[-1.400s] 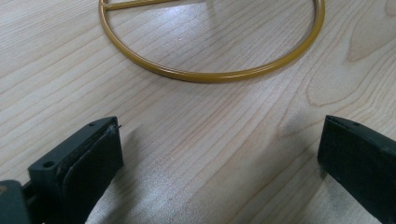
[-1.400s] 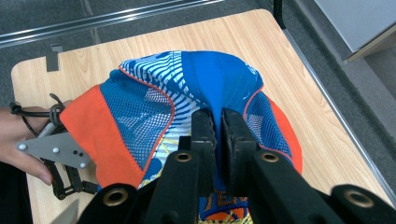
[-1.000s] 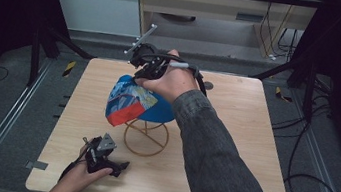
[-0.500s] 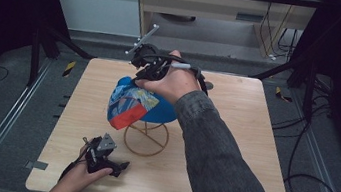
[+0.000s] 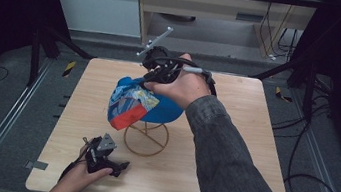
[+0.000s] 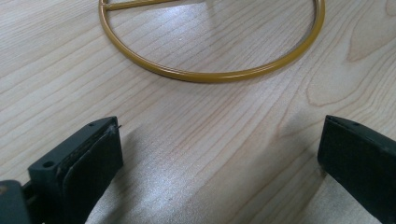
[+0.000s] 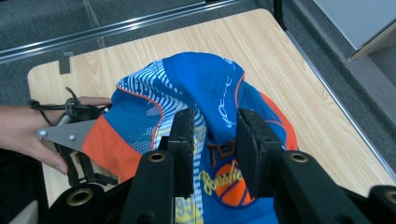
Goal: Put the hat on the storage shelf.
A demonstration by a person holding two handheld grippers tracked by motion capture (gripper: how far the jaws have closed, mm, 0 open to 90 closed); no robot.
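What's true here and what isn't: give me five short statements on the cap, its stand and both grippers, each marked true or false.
1. The cap sits on top of the gold wire stand. True.
2. The left gripper is clamped on the stand's ring base. False: its jaws are wide open with nothing between them, low over the table just short of the ring.
3. The right gripper has a fold of the cap between its jaws. True.
4. The cap is plain red. False: it is mostly blue, with orange and white panels.
5. The stand lies toppled on the floor. False: it stands upright on the wooden table.
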